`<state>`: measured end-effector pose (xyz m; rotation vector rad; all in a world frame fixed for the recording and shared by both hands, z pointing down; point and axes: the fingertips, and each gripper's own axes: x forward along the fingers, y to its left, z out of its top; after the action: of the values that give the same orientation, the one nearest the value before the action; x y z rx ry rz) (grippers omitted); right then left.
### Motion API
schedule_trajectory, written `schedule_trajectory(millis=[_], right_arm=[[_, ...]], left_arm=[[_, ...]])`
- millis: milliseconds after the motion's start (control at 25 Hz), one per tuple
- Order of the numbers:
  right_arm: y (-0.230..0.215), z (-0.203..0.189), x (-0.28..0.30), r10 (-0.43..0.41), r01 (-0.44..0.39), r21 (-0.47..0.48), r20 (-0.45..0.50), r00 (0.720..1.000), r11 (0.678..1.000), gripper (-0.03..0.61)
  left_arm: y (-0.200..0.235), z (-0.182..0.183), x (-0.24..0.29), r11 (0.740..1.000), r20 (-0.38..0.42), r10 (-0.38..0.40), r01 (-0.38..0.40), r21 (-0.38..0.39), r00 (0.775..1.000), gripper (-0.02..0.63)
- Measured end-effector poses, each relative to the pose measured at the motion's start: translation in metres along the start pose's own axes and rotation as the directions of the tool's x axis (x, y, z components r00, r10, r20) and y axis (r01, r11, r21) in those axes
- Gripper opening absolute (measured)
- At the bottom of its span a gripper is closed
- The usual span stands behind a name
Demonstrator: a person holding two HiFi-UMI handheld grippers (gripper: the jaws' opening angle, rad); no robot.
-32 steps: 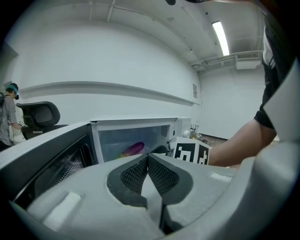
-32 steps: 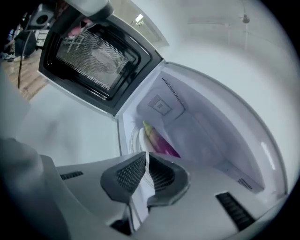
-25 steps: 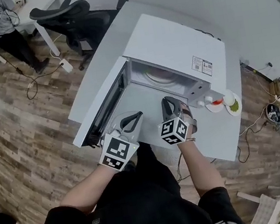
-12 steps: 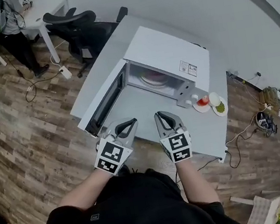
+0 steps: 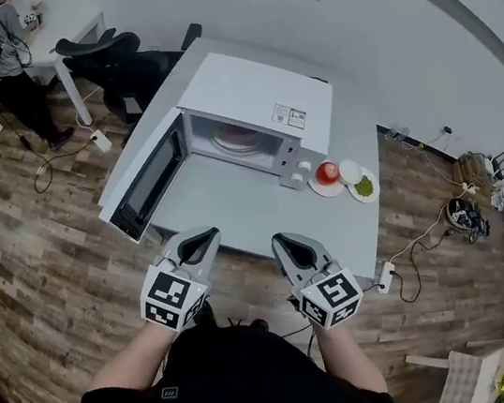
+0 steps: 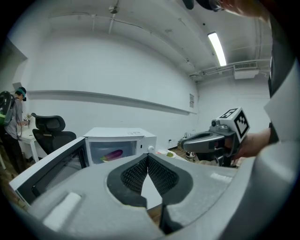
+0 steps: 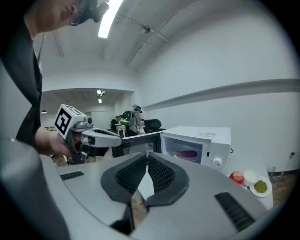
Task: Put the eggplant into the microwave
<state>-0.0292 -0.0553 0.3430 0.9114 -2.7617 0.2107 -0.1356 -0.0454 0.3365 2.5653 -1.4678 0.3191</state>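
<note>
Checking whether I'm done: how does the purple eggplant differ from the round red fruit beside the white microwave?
The long purple eggplant lies on the turntable inside the open white microwave; the round red fruit sits on a small plate outside it. The eggplant is elongated, the fruit ball-shaped. Both rest on dishes.

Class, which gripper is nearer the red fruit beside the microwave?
Right. The right gripper hangs at the table edge before the red fruit; the left gripper is farther left, by the door.

Microwave [image 5: 261,109] white, eggplant [image 6: 112,154] purple. Surface [image 5: 234,210] pale grey; floor [image 5: 32,250] brown wood-grain. L tongs [image 5: 198,245] & R tongs [image 5: 290,247] grey, pads [image 6: 136,173] black ribbed, cubes [image 5: 172,294] b/w square markers. Tomato [image 5: 327,172] red, plate [image 5: 319,189] white. Office chair [image 5: 116,61] black.
</note>
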Motion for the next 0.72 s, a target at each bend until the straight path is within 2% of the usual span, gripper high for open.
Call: schedule_trajectory(millis=[80,240,440,600,720], right_arm=[[0.005,0.001,-0.031,0.048,-0.048,-0.003,0.031,0.998,0.999,0.021],[0.010,0.007,-0.081,0.130,-0.137,0.057,0.106,0.986,0.989,0.017],[0.013,0.019,-0.127,0.147,-0.153,0.033,0.136,0.980,0.988,0.015],[0.002,0.023,-0.141,0.120,-0.140,0.110,0.173,0.978,0.984,0.015],[-0.006,0.029,-0.142,0.066,-0.088,0.105,0.195,0.979,0.991,0.015]], left_arm=[[-0.025,0.004,0.001,0.999,0.005,0.010,-0.009,-0.034,1.000,0.009],[-0.068,0.015,-0.003,0.996,0.026,0.041,-0.039,-0.075,0.999,0.009],[-0.106,0.026,-0.015,0.988,0.054,0.020,-0.011,-0.151,0.998,0.009],[-0.117,0.037,-0.023,0.996,0.068,0.017,-0.010,-0.090,0.998,0.009],[-0.111,0.045,-0.026,0.999,0.081,0.015,-0.011,-0.047,0.997,0.009]])
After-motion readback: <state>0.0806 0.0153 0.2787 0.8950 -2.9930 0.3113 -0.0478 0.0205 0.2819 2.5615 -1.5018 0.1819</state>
